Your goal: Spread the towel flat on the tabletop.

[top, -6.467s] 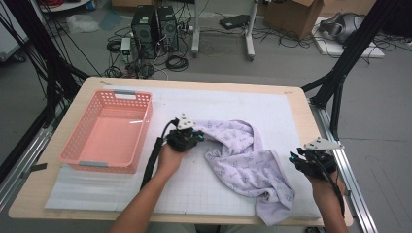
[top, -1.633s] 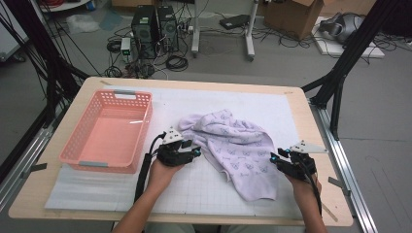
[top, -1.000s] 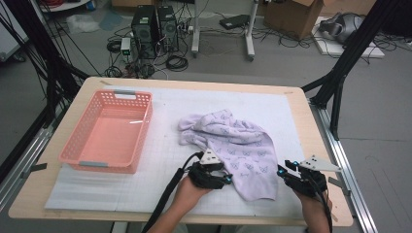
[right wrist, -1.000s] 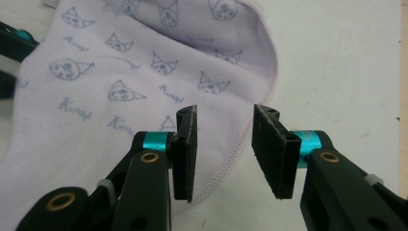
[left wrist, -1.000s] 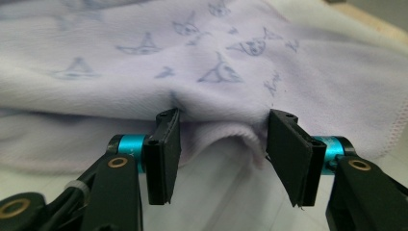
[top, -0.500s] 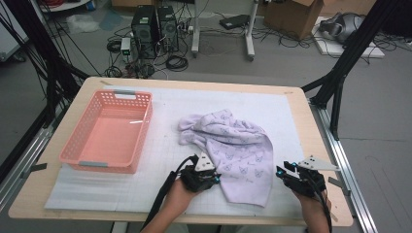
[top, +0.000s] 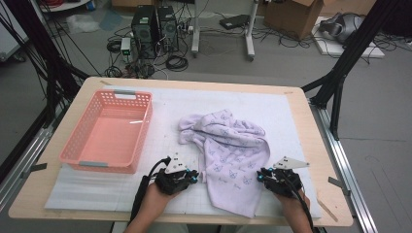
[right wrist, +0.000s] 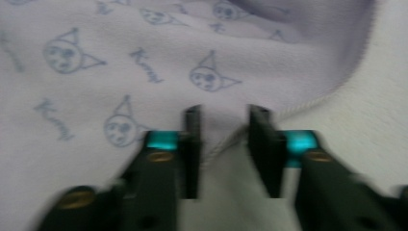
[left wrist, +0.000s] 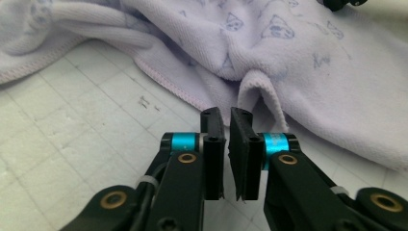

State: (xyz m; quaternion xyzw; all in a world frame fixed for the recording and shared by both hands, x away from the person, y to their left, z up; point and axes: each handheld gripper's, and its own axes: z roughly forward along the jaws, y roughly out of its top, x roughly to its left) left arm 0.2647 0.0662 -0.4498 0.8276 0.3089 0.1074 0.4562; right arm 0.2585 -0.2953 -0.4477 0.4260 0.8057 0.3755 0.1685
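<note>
The towel [top: 228, 155] lies on the table [top: 296, 111] between the left gripper [top: 187, 177] and the right gripper [top: 265, 177]; its edges lie just ahead of both; the basket [top: 77, 158] stands left of the left gripper, behind it.

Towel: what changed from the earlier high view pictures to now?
The towel was gathered into a narrower shape. The left tongs left its far-left corner for its near-left edge, and the right tongs came in to its right edge. Both have just been closing: the left is shut at a fold, the right still has a gap around the hem. The basket stayed put.
</note>
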